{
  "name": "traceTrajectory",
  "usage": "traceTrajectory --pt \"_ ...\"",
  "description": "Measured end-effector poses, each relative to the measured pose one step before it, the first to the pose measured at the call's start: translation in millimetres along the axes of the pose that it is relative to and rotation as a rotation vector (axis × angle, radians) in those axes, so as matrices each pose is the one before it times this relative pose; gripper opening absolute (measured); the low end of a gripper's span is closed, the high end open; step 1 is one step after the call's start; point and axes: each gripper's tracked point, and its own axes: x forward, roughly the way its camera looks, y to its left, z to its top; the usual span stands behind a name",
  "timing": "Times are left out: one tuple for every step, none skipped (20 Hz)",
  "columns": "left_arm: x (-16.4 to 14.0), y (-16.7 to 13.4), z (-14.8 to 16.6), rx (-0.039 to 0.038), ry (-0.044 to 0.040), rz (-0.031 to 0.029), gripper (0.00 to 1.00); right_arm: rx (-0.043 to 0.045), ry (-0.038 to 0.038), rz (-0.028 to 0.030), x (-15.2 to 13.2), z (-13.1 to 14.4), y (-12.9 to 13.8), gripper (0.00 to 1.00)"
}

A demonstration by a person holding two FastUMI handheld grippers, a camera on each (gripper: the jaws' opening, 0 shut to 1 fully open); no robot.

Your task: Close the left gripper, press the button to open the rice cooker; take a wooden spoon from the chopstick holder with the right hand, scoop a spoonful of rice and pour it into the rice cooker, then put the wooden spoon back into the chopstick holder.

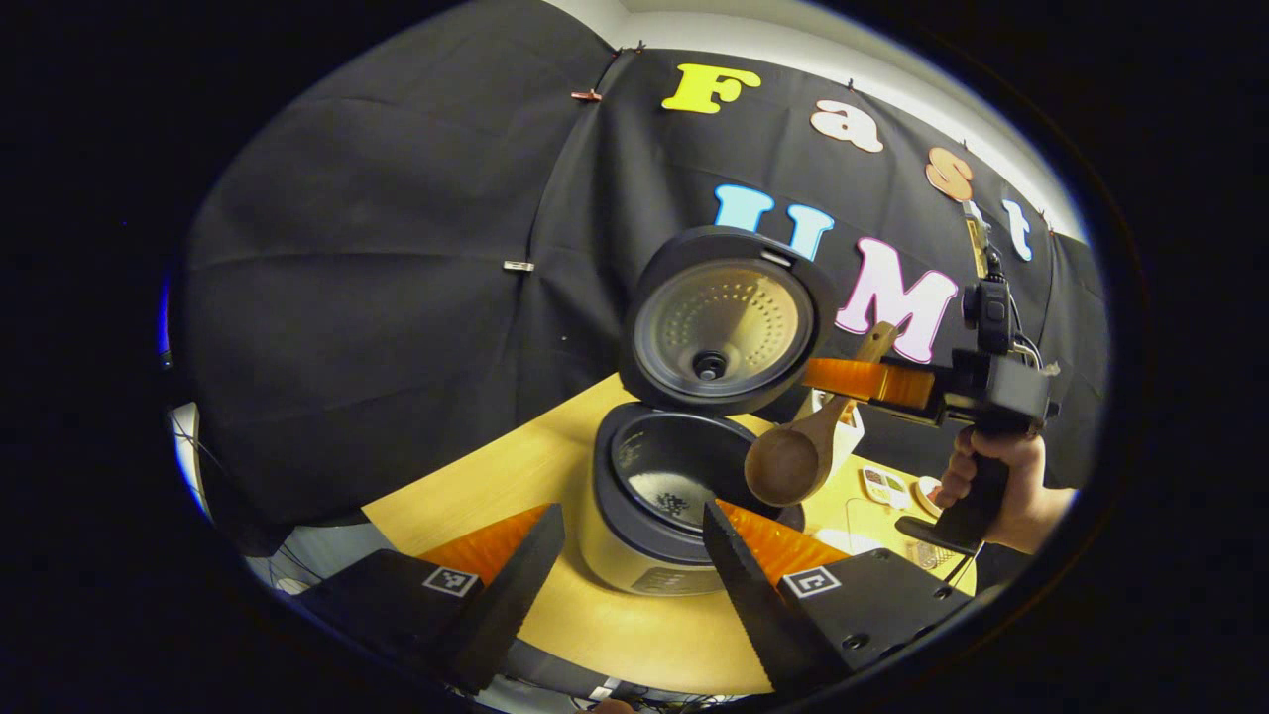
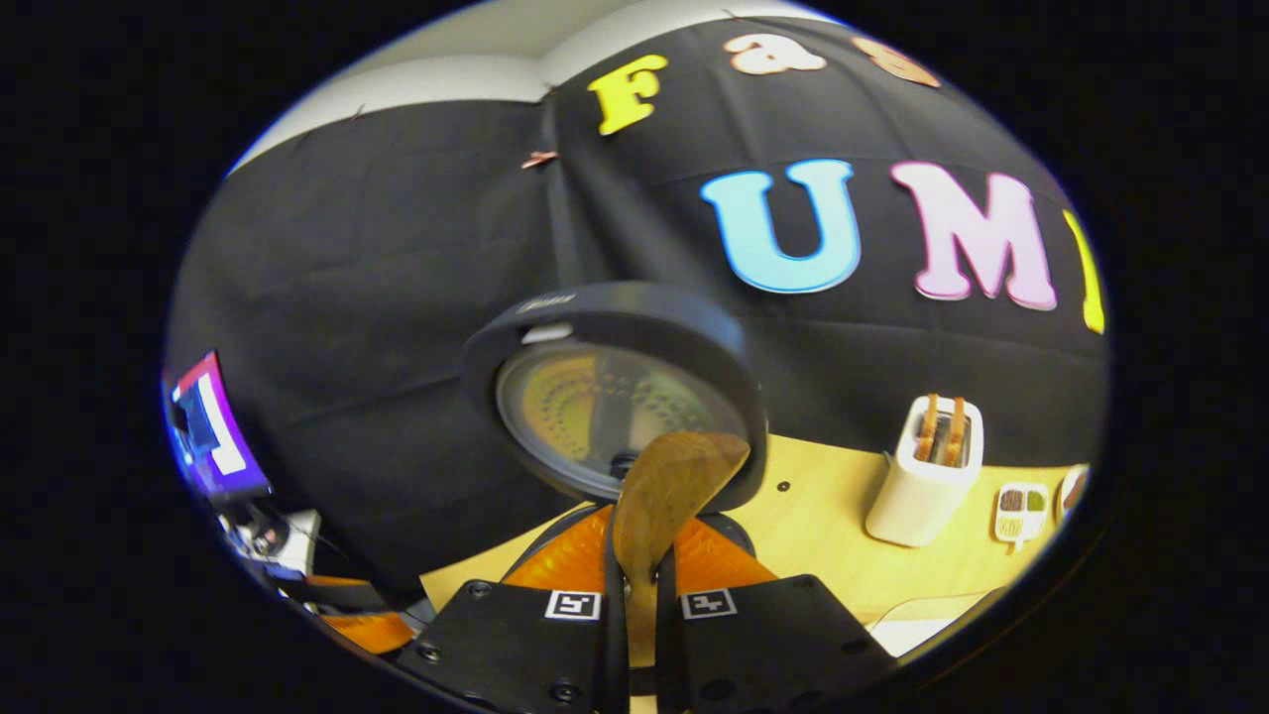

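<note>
right claw (image 2: 634, 585) clamped on one wooden spoon (image 2: 666, 496) | left claw (image 1: 634, 555) apart | one rice cooker (image 1: 654, 516), lid up

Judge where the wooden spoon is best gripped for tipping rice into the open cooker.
Grip the round-bowled brown wooden spoon on its slim handle, coming from the side, as the right tool does: the bowl hangs free, angled down beside the open black-rimmed rice cooker. The left tool is open, uninvolved.
</note>
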Motion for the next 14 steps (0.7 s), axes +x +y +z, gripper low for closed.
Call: traceTrajectory --pt "1.61 -6.61 -2.02 -0.00613 0.00806 -0.01167 0.95 0.06401 -0.00082 -0.01942 -7.29 4.94 -12.52 0.14" --pt "2.21 -7.23 -2.69 -0.00663 0.00899 -0.01189 0.95 0.06135 -0.00325 -0.01922 -7.79 6.61 -12.94 0.14" --pt "1.38 -8.26 -1.35 -0.00536 0.00521 -0.01262 0.95 0.05681 -0.00862 -0.02211 -9.06 7.54 -10.38 0.15" --pt "2.15 -9.38 -1.09 -0.00318 0.00316 -0.01296 0.95 0.04745 -0.01089 -0.02741 -8.26 7.92 -16.59 0.14" --pt "1.55 -9.03 -0.80 -0.00123 0.00415 -0.01196 0.95 0.04171 -0.01241 -0.03014 -9.70 8.49 -18.79 0.15" --pt "1.76 -8.50 -2.12 0.00083 0.00632 -0.01138 0.96 0.03557 -0.01741 -0.02811 -9.46 11.64 -20.12 0.15" --pt "2.42 -8.70 -2.11 0.00067 0.00991 -0.01004 0.96 0.03650 -0.02138 -0.02884 -9.85 12.40 -19.48 0.14" --pt "2.13 -9.42 -2.19 -0.00174 0.00858 -0.00984 0.95 0.03713 -0.01981 -0.03234 -9.53 12.73 -20.97 0.15" --pt "2.64 -9.58 -0.78 -0.00351 0.00567 -0.00946 0.95 0.03568 -0.01886 -0.03629 -8.34 12.67 -22.61 0.14" --pt "2.92 -10.65 -1.17 -0.00397 0.00474 -0.01040 0.95 0.02789 -0.01970 -0.03719 -7.44 13.30 -23.88 0.14" --pt "2.85 -10.93 -0.87 -0.00320 0.00385 -0.00992 0.95 0.02085 -0.02451 -0.03881 -7.95 14.18 -24.51 0.15" --pt "3.38 -10.90 -1.00 -0.00116 0.00417 -0.00948 0.95 0.01494 -0.02123 -0.03765 -7.02 13.82 -22.94 0.15" --pt "3.19 -9.43 -0.66 0.00322 0.00542 -0.00829 0.95 0.01502 -0.02034 -0.03701 -5.43 12.17 -21.43 0.15" --pt "3.00 -9.60 0.03 0.00782 0.00180 -0.00624 0.95 0.01697 -0.02659 -0.02957 -5.88 14.03 -18.87 0.14"
